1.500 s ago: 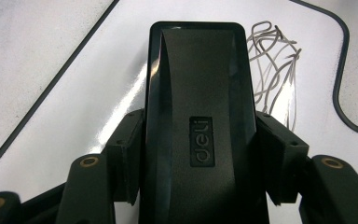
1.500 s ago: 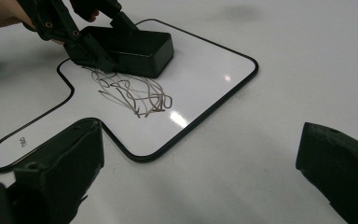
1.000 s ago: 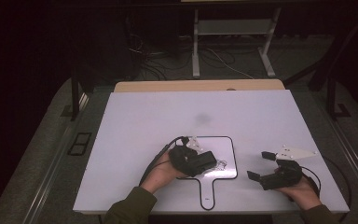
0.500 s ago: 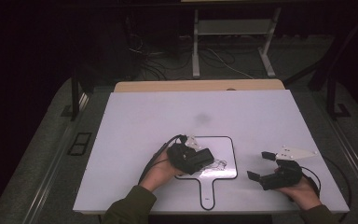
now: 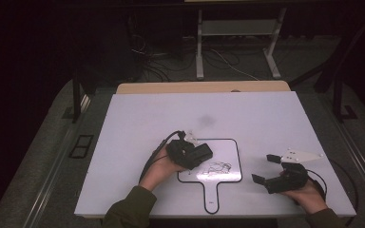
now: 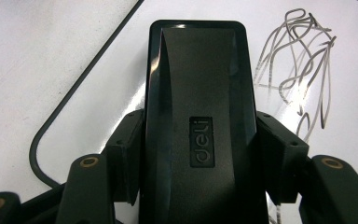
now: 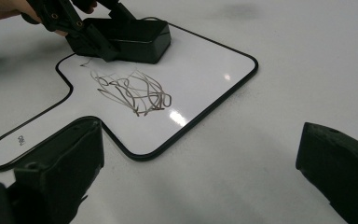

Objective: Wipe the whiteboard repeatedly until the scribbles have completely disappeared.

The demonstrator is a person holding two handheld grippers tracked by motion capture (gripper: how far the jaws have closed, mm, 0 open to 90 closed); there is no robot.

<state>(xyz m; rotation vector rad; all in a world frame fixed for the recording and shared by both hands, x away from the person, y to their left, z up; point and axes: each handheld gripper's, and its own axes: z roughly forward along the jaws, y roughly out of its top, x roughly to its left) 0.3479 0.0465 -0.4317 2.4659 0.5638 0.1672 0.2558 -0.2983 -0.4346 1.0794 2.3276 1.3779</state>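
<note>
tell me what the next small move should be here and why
Probably slide the eraser sideways across the scribble. The left gripper is clamped on the black eraser, which sits on the small whiteboard just beside the marks, and the scribble is still unwiped. The right gripper stands open off the board's edge, holding nothing, so it could steady the board.

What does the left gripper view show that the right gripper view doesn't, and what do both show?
Left gripper view: the "deli" logo on top of the black eraser, pressed on both sides by the left gripper.

Right gripper view: the small whiteboard's handle, and the right gripper with open jaws, nothing between them.

Both: the eraser on the small whiteboard beside the scribble.
</note>
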